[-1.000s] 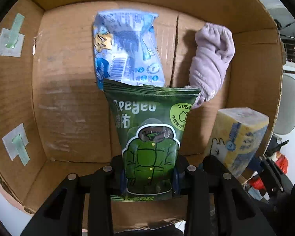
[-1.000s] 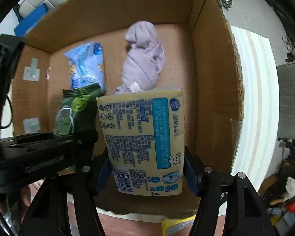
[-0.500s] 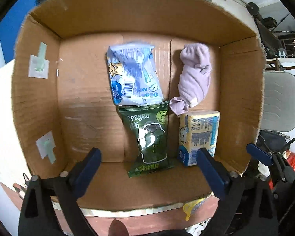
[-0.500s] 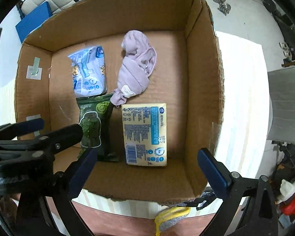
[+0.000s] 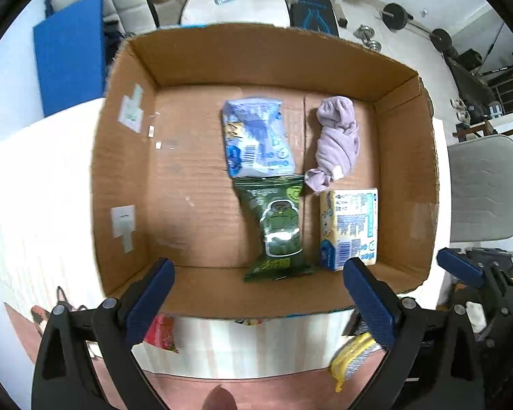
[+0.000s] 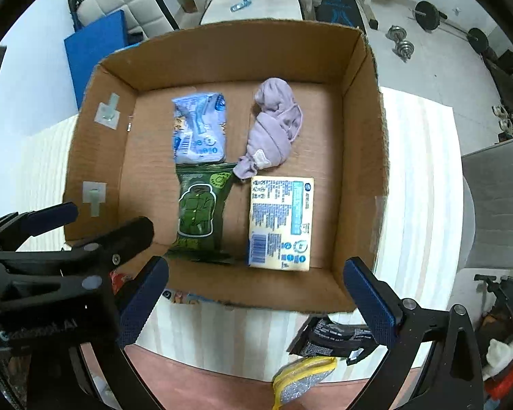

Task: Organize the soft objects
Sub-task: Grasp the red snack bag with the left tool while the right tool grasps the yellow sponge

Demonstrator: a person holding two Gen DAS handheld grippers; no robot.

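both grippers are now empty and pulled back above the near edge of the brown cardboard box (image 5: 407,184): a second ago the left gripper (image 5: 260,294) was clamped on the dark green plastic pouch with a jacket picture (image 5: 277,225) and the right gripper (image 6: 256,290) on the pale yellow rectangular tissue pack (image 6: 280,222), and half a second ago both had already let go. now each gripper's jaws stand wide apart with nothing between them

the green pouch lies flat on the box floor near the near wall, its top edge touching the crumpled light blue plastic pouch (image 5: 256,136) behind it. the yellow pack lies just beside the green pouch on the right, close to the near right corner, with the rolled lilac fabric bundle (image 5: 335,140) touching its far edge

so four soft items sit in the box, leaving its left half bare. outside it, on the pale striped worktop (image 6: 424,205) by the near edge, a yellow and silver scouring sponge (image 6: 301,376) and a black plastic packet (image 6: 331,338) lie unpacked, so i judge the task unfinished, with those as likely next picks
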